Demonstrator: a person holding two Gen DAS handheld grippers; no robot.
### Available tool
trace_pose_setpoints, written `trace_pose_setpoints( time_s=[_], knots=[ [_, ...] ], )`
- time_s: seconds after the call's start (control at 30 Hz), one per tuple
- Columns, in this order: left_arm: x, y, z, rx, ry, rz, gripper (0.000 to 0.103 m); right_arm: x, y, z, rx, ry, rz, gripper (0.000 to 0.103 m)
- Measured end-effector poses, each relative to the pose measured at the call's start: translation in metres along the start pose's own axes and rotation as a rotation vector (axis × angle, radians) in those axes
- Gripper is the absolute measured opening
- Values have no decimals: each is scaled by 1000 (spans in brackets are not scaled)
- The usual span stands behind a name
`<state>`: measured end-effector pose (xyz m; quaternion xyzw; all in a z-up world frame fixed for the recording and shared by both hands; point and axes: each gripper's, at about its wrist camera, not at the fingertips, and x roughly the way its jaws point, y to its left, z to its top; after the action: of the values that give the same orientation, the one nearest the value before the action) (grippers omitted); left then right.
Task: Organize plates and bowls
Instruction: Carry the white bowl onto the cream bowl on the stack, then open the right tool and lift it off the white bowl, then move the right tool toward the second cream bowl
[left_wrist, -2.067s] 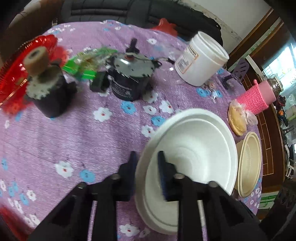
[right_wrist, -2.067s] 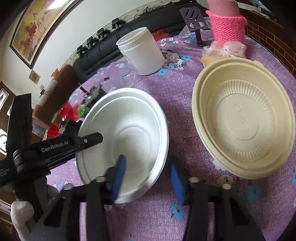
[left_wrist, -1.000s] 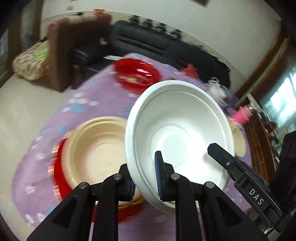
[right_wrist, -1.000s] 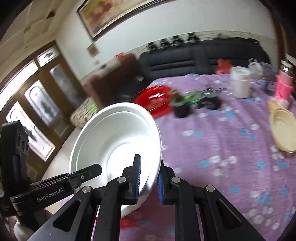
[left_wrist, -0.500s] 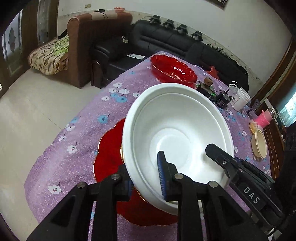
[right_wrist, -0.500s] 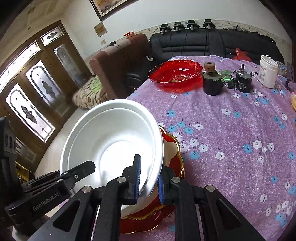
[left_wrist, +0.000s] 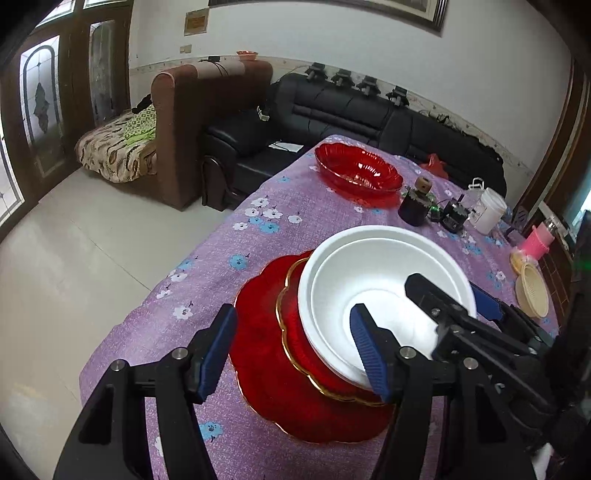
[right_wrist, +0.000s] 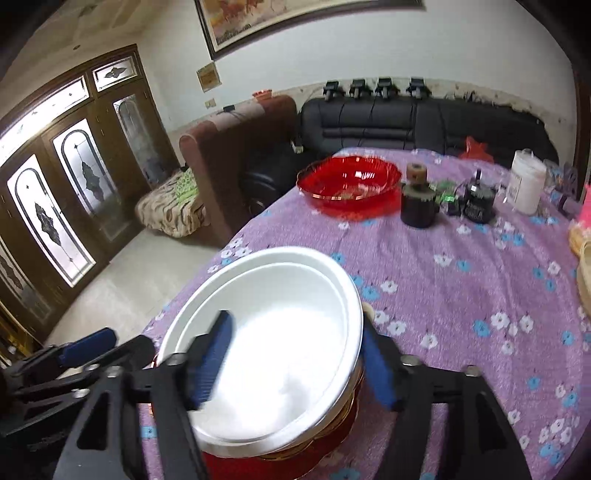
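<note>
- Near desk (left_wrist: 207, 280) edge: bare cloth left of the red plates (left_wrist: 266, 332); room to pass there.
- White bowl (left_wrist: 369, 280) sits on the plates; both grippers crowd its rim. Left gripper (left_wrist: 295, 350) jaws opening, near rim between them, pads clear. Right gripper (right_wrist: 295, 362) jaws opening, likewise astride the rim.
- Mid-desk, beyond the bowl: wide bare strip.
- Far end blocked: red bowl (left_wrist: 358, 171), dark jar (left_wrist: 415, 210), white tub (left_wrist: 487, 210).
- Right edge: cream bowl (left_wrist: 532, 291), pink cup (left_wrist: 539, 243).

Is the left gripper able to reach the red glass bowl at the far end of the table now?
Probably yes. The left gripper, jaws opening, grips nothing; bare tablecloth lies between the white bowl and the red glass bowl.
</note>
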<state>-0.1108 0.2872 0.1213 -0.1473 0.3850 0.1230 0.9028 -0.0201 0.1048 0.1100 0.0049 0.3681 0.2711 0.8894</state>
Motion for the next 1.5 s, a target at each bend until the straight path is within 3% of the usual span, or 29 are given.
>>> trace_pose_setpoints(
  time_s=[0.07,0.13,0.33,0.47,0.53,0.63,0.77,0.87,1.03,1.1,1.23,1.4,1.5],
  knots=[
    [-9,1,-4,-14,-22,-14,68,-1,4,-2,-36,-14,-30,80],
    [-20,2,-8,-18,-50,-25,69,-1,11,-5,-97,-39,-122,80],
    [-47,5,-20,-13,-119,-11,77,-27,10,-5,-94,-152,-106,80],
    [-60,9,-27,-21,-164,23,82,-47,0,-4,-54,-248,-242,89],
    [-62,11,-30,-27,-170,31,83,-45,-9,-5,-59,-245,-327,89],
    [-58,14,-31,-37,-156,23,83,-30,-15,-8,-91,-180,-383,89],
    [-56,11,-34,-24,-146,19,83,-15,-17,-13,-99,-111,-348,89],
    [-59,6,-37,-5,-160,42,83,-21,-19,-14,-75,-126,-325,89],
    [-67,-9,-47,28,-265,194,102,-66,-25,-15,-5,-209,-231,90],
    [-67,-16,-52,40,-286,227,103,-84,-26,-20,6,-228,-184,92],
    [-58,-25,-56,44,-256,211,103,-110,-27,-40,-19,-238,-136,94],
    [-41,-40,-61,61,-172,189,103,-126,-32,-65,-50,-251,-148,94],
    [-40,-55,-65,93,-164,184,103,-131,-44,-74,-28,-238,-141,94]
  ],
)
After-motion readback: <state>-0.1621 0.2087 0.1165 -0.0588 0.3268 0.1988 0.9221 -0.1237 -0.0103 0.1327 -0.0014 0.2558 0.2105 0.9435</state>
